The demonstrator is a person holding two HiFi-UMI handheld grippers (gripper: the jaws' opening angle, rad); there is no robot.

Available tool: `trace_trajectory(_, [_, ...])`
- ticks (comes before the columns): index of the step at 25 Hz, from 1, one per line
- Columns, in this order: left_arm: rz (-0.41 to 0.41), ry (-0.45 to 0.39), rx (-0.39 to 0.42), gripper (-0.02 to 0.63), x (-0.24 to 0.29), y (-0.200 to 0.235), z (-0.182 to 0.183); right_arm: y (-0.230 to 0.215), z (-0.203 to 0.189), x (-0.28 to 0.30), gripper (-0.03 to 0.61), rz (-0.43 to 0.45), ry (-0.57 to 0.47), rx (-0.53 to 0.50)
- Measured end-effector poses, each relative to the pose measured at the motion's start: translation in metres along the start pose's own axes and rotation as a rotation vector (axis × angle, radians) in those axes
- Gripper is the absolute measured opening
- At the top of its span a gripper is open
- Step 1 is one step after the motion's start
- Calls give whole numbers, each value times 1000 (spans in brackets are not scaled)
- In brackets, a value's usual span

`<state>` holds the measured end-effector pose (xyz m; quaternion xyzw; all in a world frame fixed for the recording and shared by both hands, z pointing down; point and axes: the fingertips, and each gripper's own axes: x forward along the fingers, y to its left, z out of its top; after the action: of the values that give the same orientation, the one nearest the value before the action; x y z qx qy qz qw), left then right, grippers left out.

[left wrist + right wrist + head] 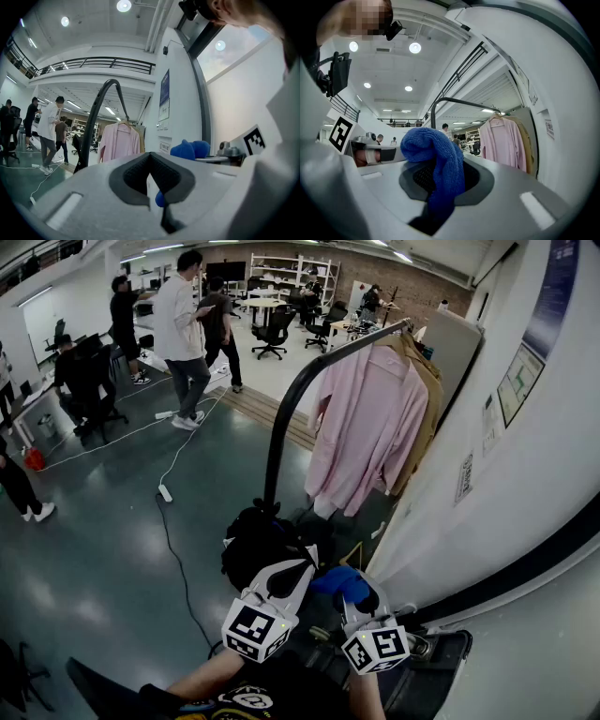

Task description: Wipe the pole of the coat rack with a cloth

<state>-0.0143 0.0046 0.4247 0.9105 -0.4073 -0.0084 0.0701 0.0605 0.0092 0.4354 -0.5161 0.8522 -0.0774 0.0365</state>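
Note:
The coat rack's black pole (pixel 281 423) rises from the floor and bends right over a pink garment (pixel 366 423) and a tan one behind it. Both grippers are held low, short of the pole's foot. My right gripper (pixel 349 589) is shut on a blue cloth (pixel 342 583), which bunches up above its jaws (pixel 436 150). My left gripper (pixel 298 568) sits just left of it, jaws closed together with nothing held. In the left gripper view the pole (pixel 93 126) stands ahead to the left and the cloth (pixel 190 149) shows to the right.
A black bag (pixel 258 540) lies at the rack's base. A white wall (pixel 525 474) runs close along the right. A white cable (pixel 173 465) trails over the grey floor to the left. Several people (pixel 183 324) stand farther back in the room.

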Motion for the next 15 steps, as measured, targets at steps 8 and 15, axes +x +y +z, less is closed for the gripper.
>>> trace_trajectory(8, [12, 5, 0, 3, -4, 3, -4, 7, -3, 7, 69, 23, 11, -4])
trace_trajectory(15, [34, 7, -7, 3, -13, 15, -5, 19, -6, 18, 72, 54, 15, 17])
